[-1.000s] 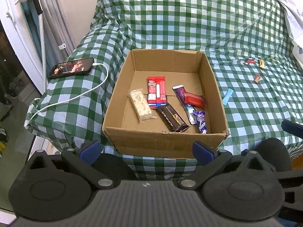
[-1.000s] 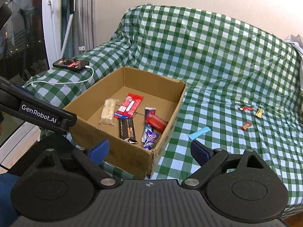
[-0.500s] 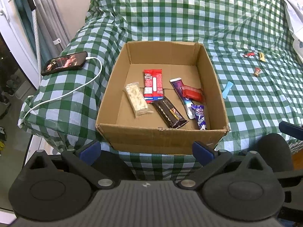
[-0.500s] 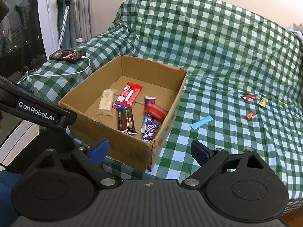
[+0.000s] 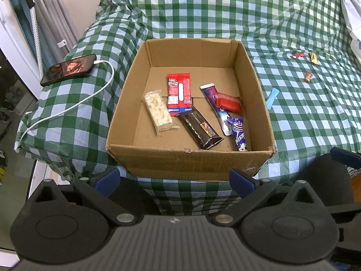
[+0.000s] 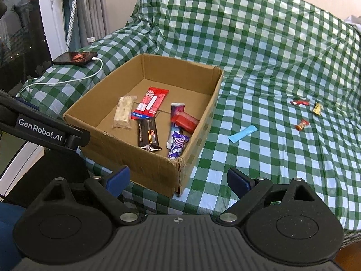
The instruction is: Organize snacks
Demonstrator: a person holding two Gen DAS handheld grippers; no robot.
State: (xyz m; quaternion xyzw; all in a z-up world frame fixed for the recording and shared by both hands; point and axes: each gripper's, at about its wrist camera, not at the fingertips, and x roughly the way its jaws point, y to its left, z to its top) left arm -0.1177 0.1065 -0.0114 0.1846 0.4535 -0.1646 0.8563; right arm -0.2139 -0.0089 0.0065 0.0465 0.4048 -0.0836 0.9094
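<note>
A green-checked cloth (image 6: 259, 52) covers the sofa. Nearest, the left tongs (image 5: 173, 178) and right tongs (image 6: 178, 178) both gape wide and empty, short of the cardboard box (image 6: 158, 169). Six snacks lie inside it. Beyond, the blue wrapper (image 6: 242, 133) lies just beside the box, three small candies (image 6: 302, 124) farther right. Such flat wrappers may slip from the pinch, or the cloth may bunch up with them.

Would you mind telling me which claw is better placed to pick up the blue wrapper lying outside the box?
Probably the right claw: it is open, and the blue wrapper lies on open cloth just ahead of it. The left claw, also open, faces the cardboard box, with the wrapper off to its right.
</note>
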